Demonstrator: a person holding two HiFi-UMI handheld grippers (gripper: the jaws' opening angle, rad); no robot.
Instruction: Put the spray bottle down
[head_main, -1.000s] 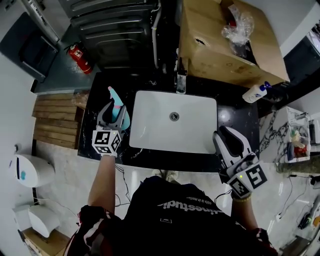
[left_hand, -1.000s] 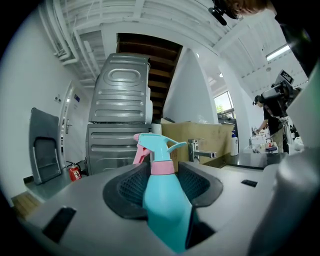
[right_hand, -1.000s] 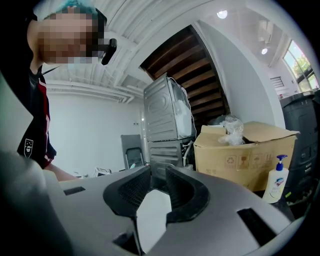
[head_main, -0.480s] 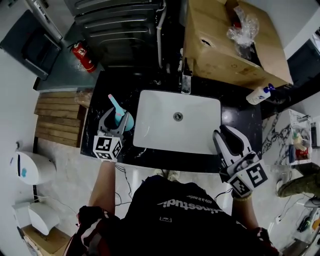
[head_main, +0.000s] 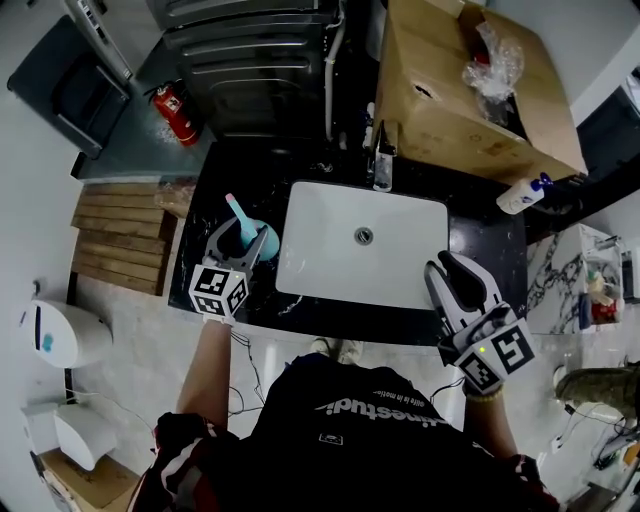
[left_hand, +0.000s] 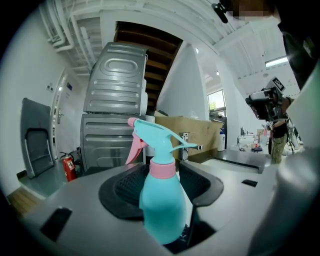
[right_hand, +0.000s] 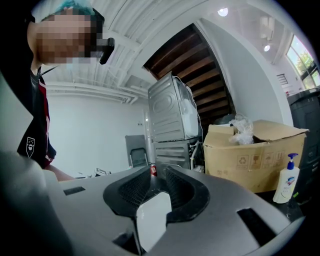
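Easing my left tongs (left_hand: 165, 172) open around the spray bottle (left_hand: 161, 210). It has a smooth teal plastic body, rounded shoulders, a pink collar and a pink trigger under a teal nozzle. It stands upright between the ribbed black pads, and a thin sliver of light shows at the right pad. The bottle sits on the bench (head_main: 480, 240) just left of the sink (head_main: 330, 260).

My right tongs (right_hand: 152, 172) are drawn in to a slit at the tips with nothing in them, over the bench edge at the sink's near right corner.

The bench is glossy black stone with some speckle. The sink is white, rectangular and round-cornered, with a metal drain. A chrome faucet (head_main: 383, 160) stands behind the sink. A big open cardboard box (head_main: 450, 110) with crinkled clear plastic in it sits behind and right of the sink. A white pump bottle (head_main: 522, 195) with a blue top is right of the sink.

A slatted wooden pallet (head_main: 120, 240) lies on the pale floor left of the sink, and a red fire extinguisher (head_main: 177, 103) stands far behind-left of it.
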